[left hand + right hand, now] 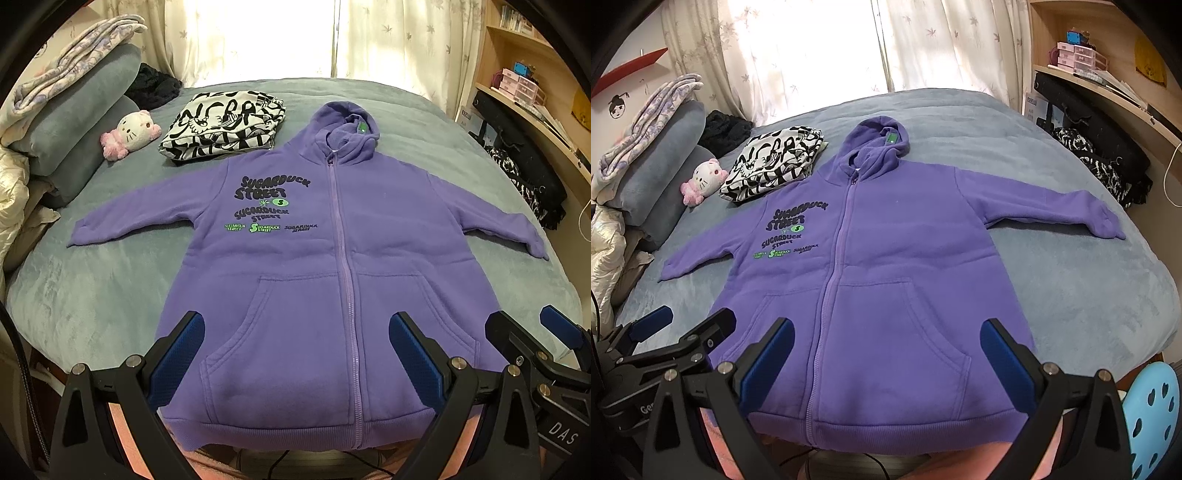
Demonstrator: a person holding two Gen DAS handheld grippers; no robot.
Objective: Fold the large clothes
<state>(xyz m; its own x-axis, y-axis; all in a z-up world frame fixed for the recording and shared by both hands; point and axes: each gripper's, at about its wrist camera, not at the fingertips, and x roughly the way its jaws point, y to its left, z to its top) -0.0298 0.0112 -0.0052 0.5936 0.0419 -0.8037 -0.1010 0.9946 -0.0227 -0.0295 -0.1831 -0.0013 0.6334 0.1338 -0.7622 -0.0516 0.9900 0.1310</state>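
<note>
A purple zip hoodie (pixel 306 258) lies flat, front up, on the grey bed, sleeves spread to both sides and hood toward the window; it also shows in the right wrist view (pixel 871 266). My left gripper (pixel 295 354) is open and empty, held above the hoodie's hem and left pocket. My right gripper (pixel 886 358) is open and empty above the hem and right pocket; it shows at the right edge of the left wrist view (pixel 532 332). The left gripper appears at the lower left of the right wrist view (pixel 687 328).
A folded black-and-white garment (pixel 225 125) lies beyond the hoodie's left shoulder. A plush cat (pixel 129 134) and stacked pillows (pixel 81 125) sit at the left. Shelves (pixel 532 85) and dark clothes (pixel 524 177) stand at the right. A blue stool (pixel 1148 417) is near the bed edge.
</note>
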